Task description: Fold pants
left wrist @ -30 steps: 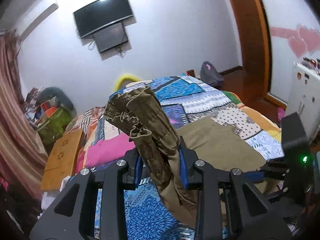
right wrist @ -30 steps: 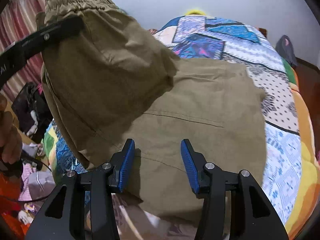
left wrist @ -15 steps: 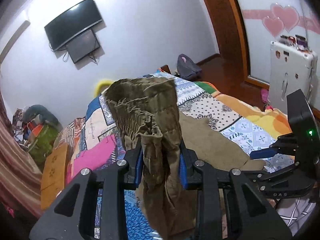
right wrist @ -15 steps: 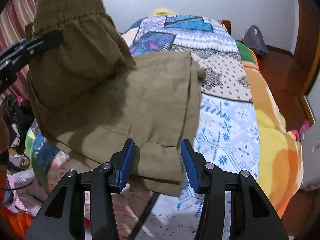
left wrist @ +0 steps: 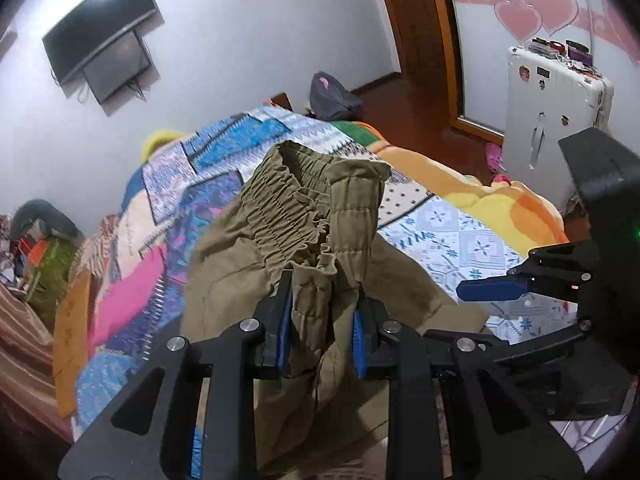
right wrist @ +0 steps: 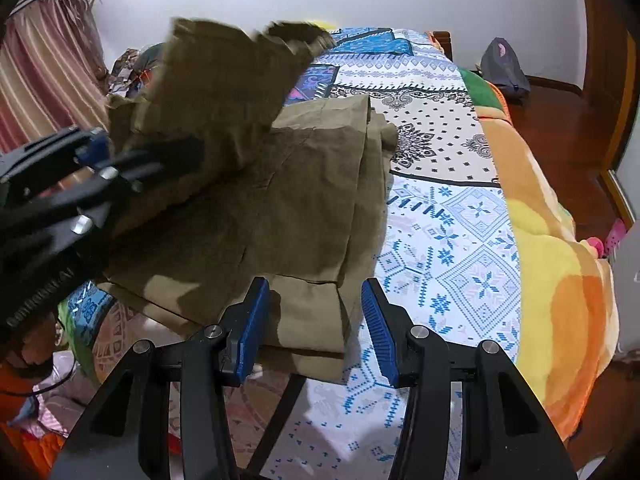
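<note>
The olive pants [right wrist: 304,184] lie on the patterned bedspread [right wrist: 460,216], in the centre left of the right wrist view. Their long axis runs from the lower centre of that frame, where the folded edge is just in front of the fingers, up toward the far end of the bed. One part is lifted off the flat layers: the elastic waistband [left wrist: 288,216] end points up and away, toward the white wall [left wrist: 240,40], and in the left wrist view it stands in the middle of the frame above the fingers.

The left gripper [left wrist: 322,322] is pressed together on the gathered cloth just below the waistband; the blue pads touch the fabric on both sides. In the right wrist view this gripper [right wrist: 92,160] enters from the left edge, pointing to the right, with the raised cloth hanging over it, slightly blurred.

The right gripper [right wrist: 316,320] is spread, and nothing is between its blue pads [right wrist: 378,332]. It hovers low over the near edge of the flat pants, pointing along the bed. In the left wrist view it [left wrist: 492,290] shows at the right edge, pointing left, near the pants.

A dark screen [left wrist: 96,52] hangs on the wall in the upper left of the left wrist view, and a white suitcase [left wrist: 552,108] stands in the upper right.
</note>
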The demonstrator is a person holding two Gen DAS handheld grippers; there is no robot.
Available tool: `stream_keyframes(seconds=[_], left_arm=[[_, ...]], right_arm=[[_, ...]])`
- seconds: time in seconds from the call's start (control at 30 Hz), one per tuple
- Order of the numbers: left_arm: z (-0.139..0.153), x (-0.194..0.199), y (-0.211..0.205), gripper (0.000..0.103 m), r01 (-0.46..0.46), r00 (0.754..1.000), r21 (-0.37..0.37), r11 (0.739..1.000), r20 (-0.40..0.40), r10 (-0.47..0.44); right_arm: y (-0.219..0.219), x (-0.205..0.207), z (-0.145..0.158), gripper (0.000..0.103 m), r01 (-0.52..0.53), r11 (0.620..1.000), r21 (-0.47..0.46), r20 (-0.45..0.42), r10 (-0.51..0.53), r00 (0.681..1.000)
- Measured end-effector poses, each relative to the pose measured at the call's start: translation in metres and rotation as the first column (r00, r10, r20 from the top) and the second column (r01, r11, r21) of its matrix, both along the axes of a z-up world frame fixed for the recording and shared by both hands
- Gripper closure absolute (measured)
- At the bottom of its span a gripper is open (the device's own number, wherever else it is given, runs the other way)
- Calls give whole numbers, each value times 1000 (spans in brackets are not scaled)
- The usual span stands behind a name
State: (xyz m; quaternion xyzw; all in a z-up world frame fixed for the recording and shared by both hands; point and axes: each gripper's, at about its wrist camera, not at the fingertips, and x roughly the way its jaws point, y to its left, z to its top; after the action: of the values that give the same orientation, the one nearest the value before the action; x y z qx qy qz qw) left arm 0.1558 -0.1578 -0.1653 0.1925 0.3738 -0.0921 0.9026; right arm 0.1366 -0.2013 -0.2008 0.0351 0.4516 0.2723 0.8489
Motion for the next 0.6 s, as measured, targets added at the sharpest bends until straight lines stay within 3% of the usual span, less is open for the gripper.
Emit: stream_keyframes(seconds=[0.3, 0.37, 0.4, 0.6], left_arm=[[-9, 1, -6, 67, 3, 998, -20, 1000, -57, -4], [-7, 0, -4, 34, 1, 997, -52, 999, -74, -5], [-4, -3, -2, 30, 5, 998, -86, 996, -67, -11], [11, -11, -4, 29, 16, 999, -99, 995, -27, -19]], right_arm=[[-17, -3, 5, 58, 27, 1000, -14, 12, -27, 1000], [-20, -4, 5, 58, 35, 999, -15, 14, -35, 999], [-21, -4, 6, 58, 39, 999, -15, 14, -38, 999], [-24, -6, 11, 58, 46, 999, -21, 28, -45, 999]])
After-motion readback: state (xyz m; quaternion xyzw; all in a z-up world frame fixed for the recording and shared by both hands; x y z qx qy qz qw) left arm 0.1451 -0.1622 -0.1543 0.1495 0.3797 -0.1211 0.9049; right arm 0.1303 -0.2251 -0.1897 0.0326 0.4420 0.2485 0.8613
